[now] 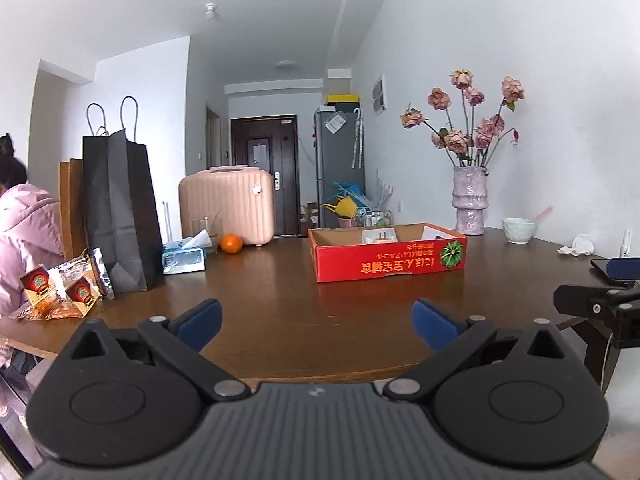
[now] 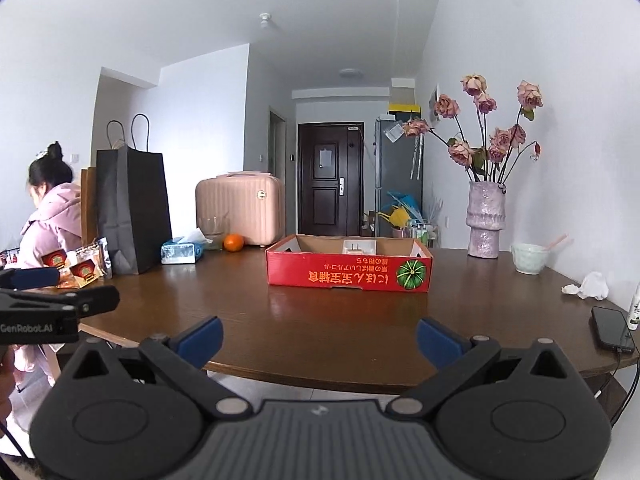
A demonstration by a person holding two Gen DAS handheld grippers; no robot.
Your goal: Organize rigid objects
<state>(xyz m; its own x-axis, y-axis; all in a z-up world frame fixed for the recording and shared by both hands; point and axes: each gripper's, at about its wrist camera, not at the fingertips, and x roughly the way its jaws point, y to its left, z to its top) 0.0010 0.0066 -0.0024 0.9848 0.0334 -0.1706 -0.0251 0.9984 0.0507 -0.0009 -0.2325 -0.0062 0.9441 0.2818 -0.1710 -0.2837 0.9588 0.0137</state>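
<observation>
While both claws hang at the near edge of the surface (image 2: 340,328), neither holds anything: the left claw (image 1: 316,320) has its blue fingers spread wide, and the right claw (image 2: 320,338) is spread just as wide.

A red box (image 2: 348,268) sits in the middle of the surface, a little toward the far side. Inside it a white plug (image 2: 359,249) rests against the far wall; whatever else lies in the box is hidden by the near wall. Loose things stand well apart from it: an orange (image 2: 233,242) and a tissue pack (image 2: 181,251) at the far left, a phone (image 2: 612,328) at the near right, a bowl (image 2: 529,257) and a vase (image 2: 485,220) at the far right.

My judgement is that the box is the collecting place, though the pictures fit either a sort in progress or one nearly done, so which thing goes next is not settled.

For any pick here, it would help to come in level with the fingers straddling the thing's narrow side, and close only once both pads are square to it. The phone has a cable attached, which could drag. Clearing the box's near wall before lowering would avoid tipping it.
</observation>
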